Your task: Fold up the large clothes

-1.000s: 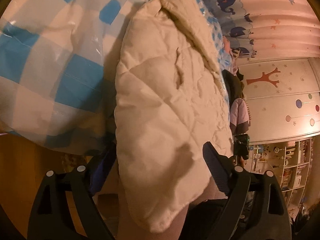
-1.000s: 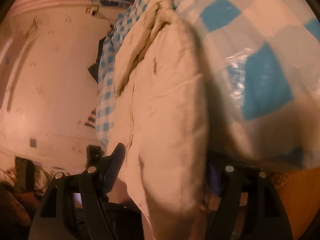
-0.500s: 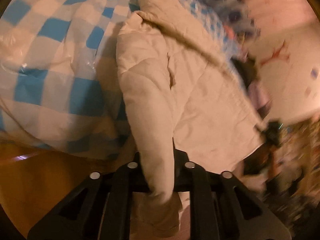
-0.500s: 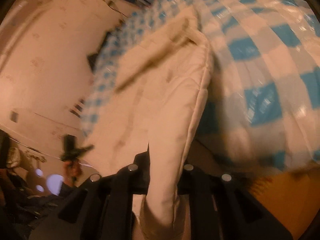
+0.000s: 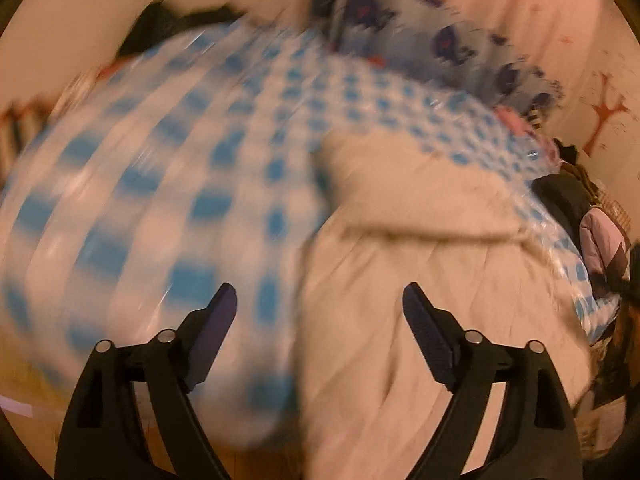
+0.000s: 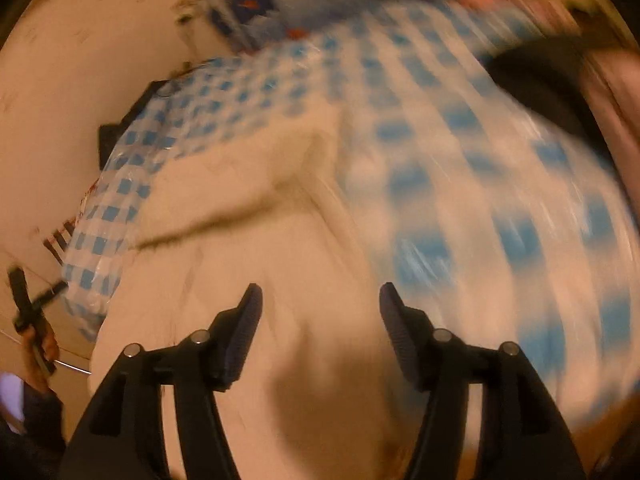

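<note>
Both tongs spread wide, nothing between them: left gripper (image 5: 316,300) and right gripper (image 6: 320,300) hang over the cream quilted jacket (image 5: 420,280), which lies on a glossy blue-white checked sheet (image 5: 160,184), probably laid flat for folding. Jacket looks puffy, soft, stitched in panels, w/ a floppy collar at far end. Views blurred.

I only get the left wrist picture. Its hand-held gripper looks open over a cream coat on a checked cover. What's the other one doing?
Observer: The right hand-held gripper is open as well, above the coat, gripping nothing.
Operator: Anything on that side that I can't see?
Observer: Yes. At the far left edge of the right wrist view a hand grips a dark tool, well clear of the coat.
</note>
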`<state>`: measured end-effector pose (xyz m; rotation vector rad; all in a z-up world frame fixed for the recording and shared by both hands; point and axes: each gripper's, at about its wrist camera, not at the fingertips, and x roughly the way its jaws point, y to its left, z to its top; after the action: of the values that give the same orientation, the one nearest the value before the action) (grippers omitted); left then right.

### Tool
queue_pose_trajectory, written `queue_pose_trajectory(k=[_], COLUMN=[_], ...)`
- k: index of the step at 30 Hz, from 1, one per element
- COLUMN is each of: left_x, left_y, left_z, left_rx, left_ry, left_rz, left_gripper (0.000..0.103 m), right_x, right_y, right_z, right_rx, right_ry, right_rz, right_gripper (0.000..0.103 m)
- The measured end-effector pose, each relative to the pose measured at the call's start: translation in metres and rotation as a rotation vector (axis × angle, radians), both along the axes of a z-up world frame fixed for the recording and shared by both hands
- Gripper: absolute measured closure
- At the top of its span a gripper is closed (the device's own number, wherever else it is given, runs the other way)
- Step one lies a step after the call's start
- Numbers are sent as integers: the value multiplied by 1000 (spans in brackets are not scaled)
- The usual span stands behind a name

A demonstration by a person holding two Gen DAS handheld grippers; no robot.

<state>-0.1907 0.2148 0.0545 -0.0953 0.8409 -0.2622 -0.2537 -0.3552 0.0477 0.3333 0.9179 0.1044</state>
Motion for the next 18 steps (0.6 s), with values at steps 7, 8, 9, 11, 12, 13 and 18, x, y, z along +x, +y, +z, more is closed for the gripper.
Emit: queue_pose_trajectory(k=[7, 8, 9, 11, 12, 13, 18], left_x=[138, 153, 165, 201, 219, 228, 263], left_y=[-102, -108, -115, -129, -137, -142, -148], left_z=[-13, -16, -20, -37, -50, -62, -127], left_rx=[1, 2, 4, 26, 46, 66, 154], left_ry=[-51, -55, -57, -45, -23, -3, 115], left_rz=[-2, 7, 12, 17, 18, 20, 15], left_gripper=[20, 20, 20, 20, 20, 20, 13], right_x=[179, 202, 218, 257, 271, 284, 299], right_y=[90, 93, 97, 96, 93, 84, 50], right_z=[-11, -19, -27, -59, -75, -94, -123], right_rx=[-111, -107, -108, -129, -139, -142, -59], right_ry=[-47, -35, -21, 63, 98, 147, 175], right_rz=[117, 114, 109, 80, 67, 55, -6], right_gripper=[40, 40, 40, 40, 45, 50, 71])
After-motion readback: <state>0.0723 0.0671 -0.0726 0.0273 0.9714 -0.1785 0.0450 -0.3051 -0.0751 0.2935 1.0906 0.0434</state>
